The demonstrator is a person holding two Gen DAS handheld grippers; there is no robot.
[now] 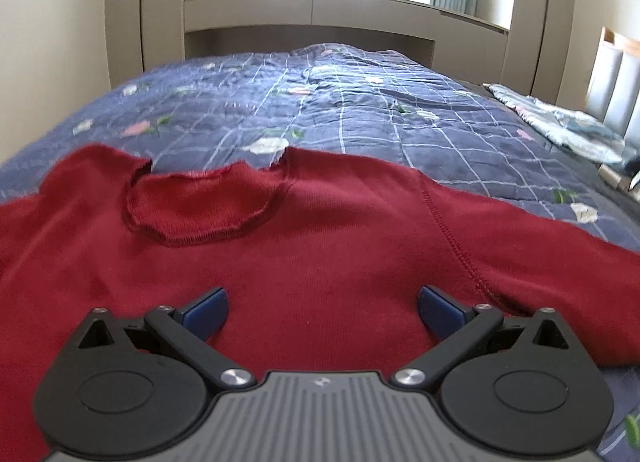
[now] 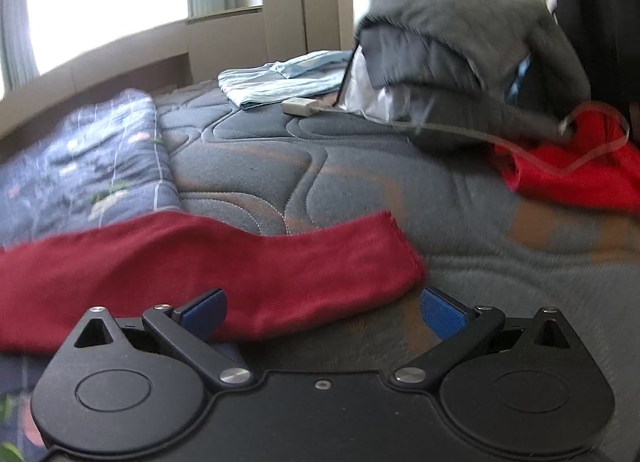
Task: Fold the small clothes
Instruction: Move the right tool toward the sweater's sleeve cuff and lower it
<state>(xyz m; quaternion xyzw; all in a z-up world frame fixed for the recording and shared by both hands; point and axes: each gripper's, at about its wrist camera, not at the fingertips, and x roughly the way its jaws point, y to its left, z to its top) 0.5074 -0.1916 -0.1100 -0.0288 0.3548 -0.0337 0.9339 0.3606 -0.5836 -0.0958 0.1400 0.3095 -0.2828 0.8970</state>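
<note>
Ahead of both jaws, red sweater is lying flat on bed | left gripper hovering over chest, jaws apart | right gripper nearer sleeve, cuff lying between parted jaws, long axis crossways.

We count one dark red knit sweater, its one sleeve in the right wrist view. One blue quilted floral bedspread. One grey stitched mattress. One folded pale blue cloth. One grey fuzzy garment heap. One bright red garment. One clear plastic hanger. One small white box-shaped item. Two grippers, left gripper and right gripper, each with two blue-padded fingers spread apart.
</note>
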